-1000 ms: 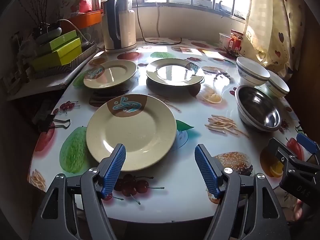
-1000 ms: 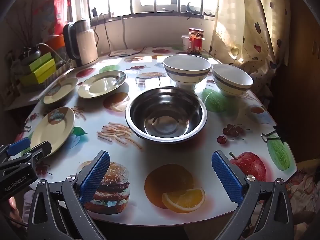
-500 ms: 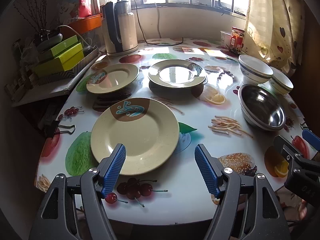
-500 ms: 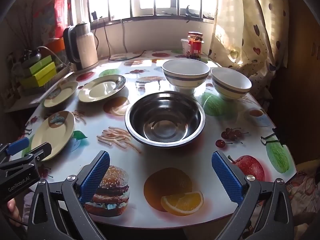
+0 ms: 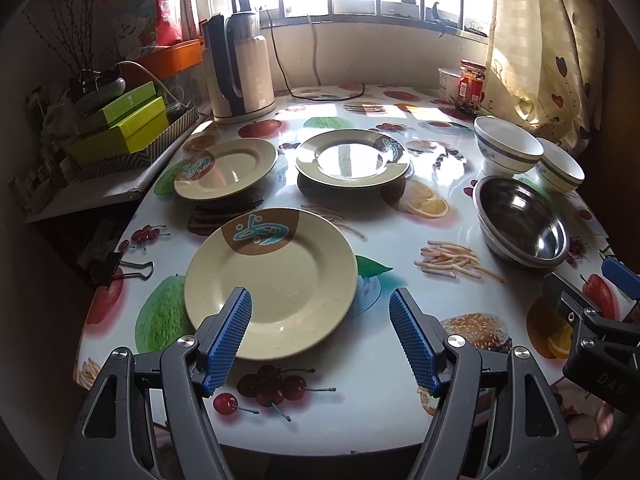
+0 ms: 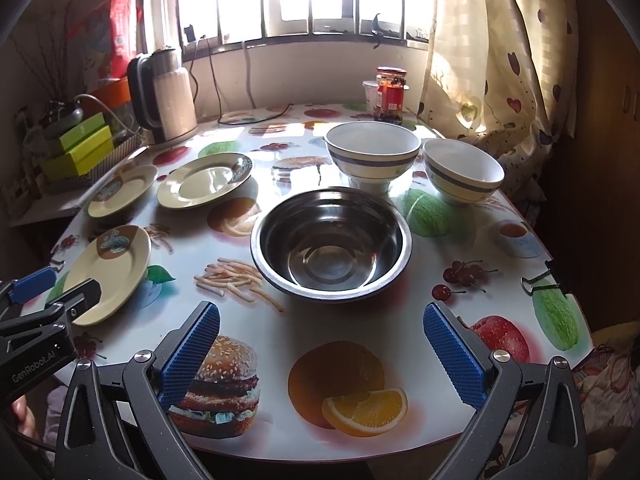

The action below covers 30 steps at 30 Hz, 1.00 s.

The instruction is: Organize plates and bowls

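Three cream plates lie on the round table: a near one (image 5: 272, 280), a far-left one (image 5: 226, 168) and a far-middle one (image 5: 352, 158). A steel bowl (image 6: 331, 242) sits in the middle right, with two white blue-banded bowls (image 6: 372, 154) (image 6: 462, 174) behind it. My left gripper (image 5: 320, 304) is open and empty, over the near plate's front edge. My right gripper (image 6: 320, 322) is open and empty, in front of the steel bowl. Each gripper shows at the edge of the other's view.
An electric kettle (image 5: 240, 68) with its cord stands at the back left. A sauce jar (image 6: 390, 94) and a white cup stand at the back by the curtain. Green boxes (image 5: 120, 128) sit on a side shelf at left. Binder clips hold the tablecloth at its edges.
Both grippers have pulled back and up a little from the table, so more of it shows. The jaws stay open. No dish has moved.
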{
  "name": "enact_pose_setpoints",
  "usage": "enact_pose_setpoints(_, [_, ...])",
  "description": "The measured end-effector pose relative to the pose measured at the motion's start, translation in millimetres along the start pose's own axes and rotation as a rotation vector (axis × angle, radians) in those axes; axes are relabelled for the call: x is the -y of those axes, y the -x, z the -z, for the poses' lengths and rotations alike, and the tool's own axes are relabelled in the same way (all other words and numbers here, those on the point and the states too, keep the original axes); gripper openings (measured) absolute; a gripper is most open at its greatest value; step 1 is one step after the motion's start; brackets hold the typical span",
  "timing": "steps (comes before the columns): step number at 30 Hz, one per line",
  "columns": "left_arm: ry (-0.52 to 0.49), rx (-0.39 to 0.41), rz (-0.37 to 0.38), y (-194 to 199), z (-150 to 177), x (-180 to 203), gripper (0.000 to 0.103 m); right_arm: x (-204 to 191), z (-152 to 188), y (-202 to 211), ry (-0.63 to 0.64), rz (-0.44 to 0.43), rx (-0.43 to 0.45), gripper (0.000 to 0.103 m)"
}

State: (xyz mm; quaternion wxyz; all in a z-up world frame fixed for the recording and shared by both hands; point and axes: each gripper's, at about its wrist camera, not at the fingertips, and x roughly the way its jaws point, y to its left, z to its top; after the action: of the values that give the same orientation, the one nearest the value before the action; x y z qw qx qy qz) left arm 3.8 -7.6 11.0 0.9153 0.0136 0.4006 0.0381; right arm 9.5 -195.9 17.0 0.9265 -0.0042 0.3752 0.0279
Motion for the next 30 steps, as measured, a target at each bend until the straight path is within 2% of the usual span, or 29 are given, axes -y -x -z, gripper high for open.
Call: enact_pose_setpoints(30, [0.000,-0.010,0.001,-2.0,0.6,-0.6,0.072,-1.3,1.3,-0.9,0.001,-0.001,0.001,0.103])
